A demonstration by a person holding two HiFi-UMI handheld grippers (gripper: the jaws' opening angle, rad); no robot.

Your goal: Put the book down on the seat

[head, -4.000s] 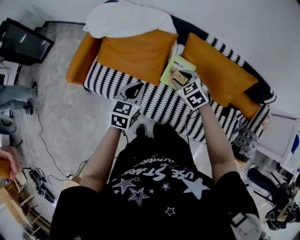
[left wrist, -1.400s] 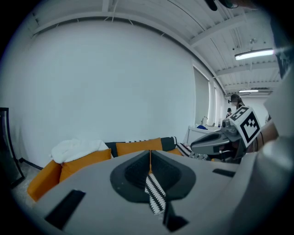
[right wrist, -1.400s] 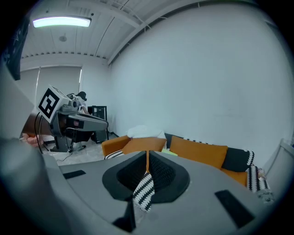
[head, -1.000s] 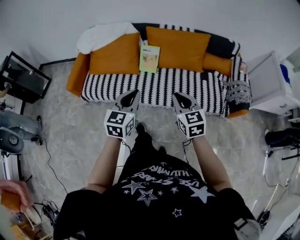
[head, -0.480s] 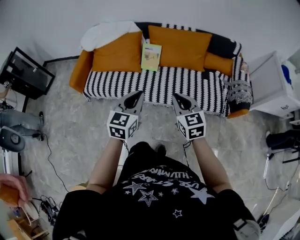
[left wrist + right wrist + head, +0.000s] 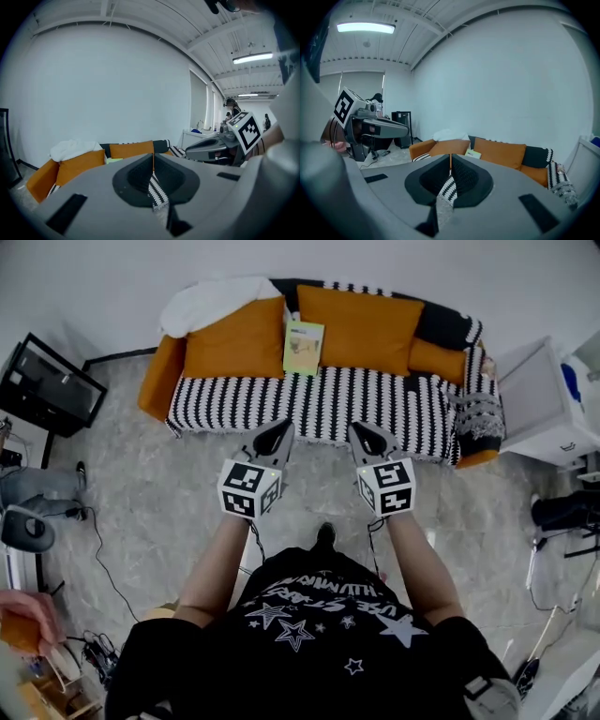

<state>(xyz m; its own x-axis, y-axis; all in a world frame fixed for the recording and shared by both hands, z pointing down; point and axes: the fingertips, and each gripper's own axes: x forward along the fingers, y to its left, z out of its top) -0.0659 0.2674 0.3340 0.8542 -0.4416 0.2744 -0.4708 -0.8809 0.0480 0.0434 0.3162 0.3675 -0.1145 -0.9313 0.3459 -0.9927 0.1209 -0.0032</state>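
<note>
The green book (image 6: pixel 303 346) leans upright on the sofa's striped seat (image 6: pixel 319 404), between two orange back cushions; it also shows as a small green book (image 6: pixel 473 153) in the right gripper view and as a pale green sliver of book (image 6: pixel 114 160) in the left gripper view. My left gripper (image 6: pixel 281 430) and right gripper (image 6: pixel 357 432) hang side by side over the floor in front of the sofa, well short of the book. Both have their jaws closed together with nothing between them.
A white blanket (image 6: pixel 217 300) lies over the sofa's left end. A white cabinet (image 6: pixel 544 404) stands right of the sofa, a dark screen (image 6: pixel 42 385) at the left, cables (image 6: pixel 94 549) on the floor. A person's hand (image 6: pixel 23 620) shows at the lower left.
Both grippers have drawn back from the sofa, leaving the book resting there. Over the last second the sofa has shifted a little further off in the head view.
</note>
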